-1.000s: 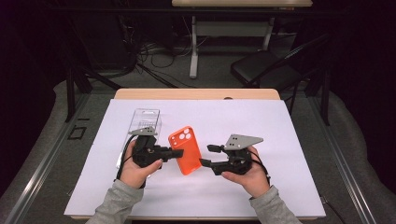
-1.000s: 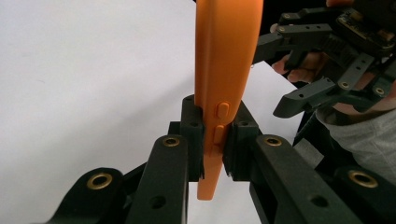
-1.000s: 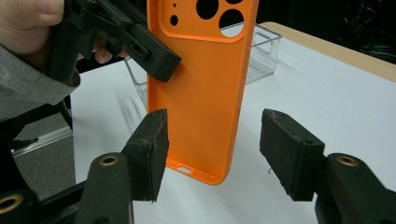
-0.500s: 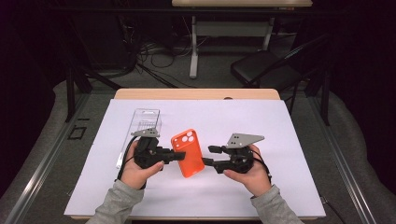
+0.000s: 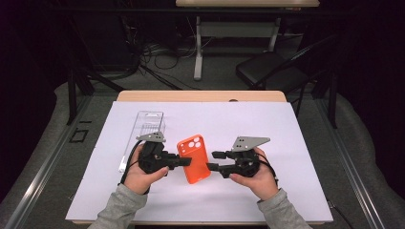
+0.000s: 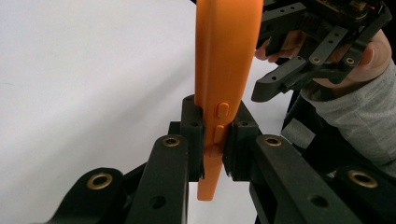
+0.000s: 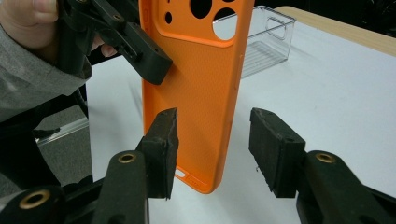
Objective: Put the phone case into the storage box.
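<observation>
An orange phone case [image 5: 193, 160] is held above the white table, its camera cut-outs at the far end. My left gripper [image 5: 184, 162] is shut on its left edge. In the left gripper view the pads [image 6: 194, 135] clamp the case [image 6: 224, 56] beside its side buttons. My right gripper [image 5: 212, 161] reaches in from the right. In the right gripper view its jaws [image 7: 212, 135] straddle the lower edge of the case [image 7: 196, 93] and have just been closing. A gap still shows at the right pad [image 7: 273, 149].
A clear plastic box [image 5: 145, 131] lies on the white table sheet [image 5: 286, 133] behind my left hand, also seen as the clear box [image 7: 264, 37]. A black chair [image 5: 272, 71] and a table leg stand beyond the far edge.
My left gripper has turned a little with the case, so its grey plate now shows. The right gripper's jaws have narrowed around the case's edge.
</observation>
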Motion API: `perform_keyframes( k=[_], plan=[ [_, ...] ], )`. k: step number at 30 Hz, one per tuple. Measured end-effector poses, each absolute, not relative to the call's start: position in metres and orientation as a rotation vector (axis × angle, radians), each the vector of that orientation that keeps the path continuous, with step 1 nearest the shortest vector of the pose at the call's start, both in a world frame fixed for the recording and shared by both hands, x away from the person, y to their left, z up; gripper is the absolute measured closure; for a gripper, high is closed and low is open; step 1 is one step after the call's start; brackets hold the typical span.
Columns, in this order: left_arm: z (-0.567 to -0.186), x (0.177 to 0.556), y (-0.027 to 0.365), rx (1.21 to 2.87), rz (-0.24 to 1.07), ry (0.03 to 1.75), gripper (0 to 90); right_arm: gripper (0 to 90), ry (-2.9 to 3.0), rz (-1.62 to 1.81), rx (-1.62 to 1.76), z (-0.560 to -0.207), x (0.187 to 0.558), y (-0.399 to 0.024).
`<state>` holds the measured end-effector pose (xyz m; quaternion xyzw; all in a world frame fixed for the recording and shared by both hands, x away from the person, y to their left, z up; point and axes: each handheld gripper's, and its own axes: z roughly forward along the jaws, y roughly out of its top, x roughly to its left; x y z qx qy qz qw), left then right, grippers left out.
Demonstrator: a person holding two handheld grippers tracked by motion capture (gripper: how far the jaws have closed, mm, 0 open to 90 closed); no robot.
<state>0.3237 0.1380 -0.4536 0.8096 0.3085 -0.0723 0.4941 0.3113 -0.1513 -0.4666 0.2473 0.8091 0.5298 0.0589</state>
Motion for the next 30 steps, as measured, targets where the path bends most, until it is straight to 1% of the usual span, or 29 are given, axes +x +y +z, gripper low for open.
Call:
perform_keyframes(
  k=[13,30],
  plan=[
    [-0.455,0.322,0.132,1.99,-0.191,0.706,80.6,57.8,2.463,1.623,0.782,-0.468,0.313,-0.152],
    [-0.457,0.319,0.127,2.0,-0.216,0.684,80.7,61.5,2.487,1.663,0.782,-0.47,0.314,-0.152]
  ],
)
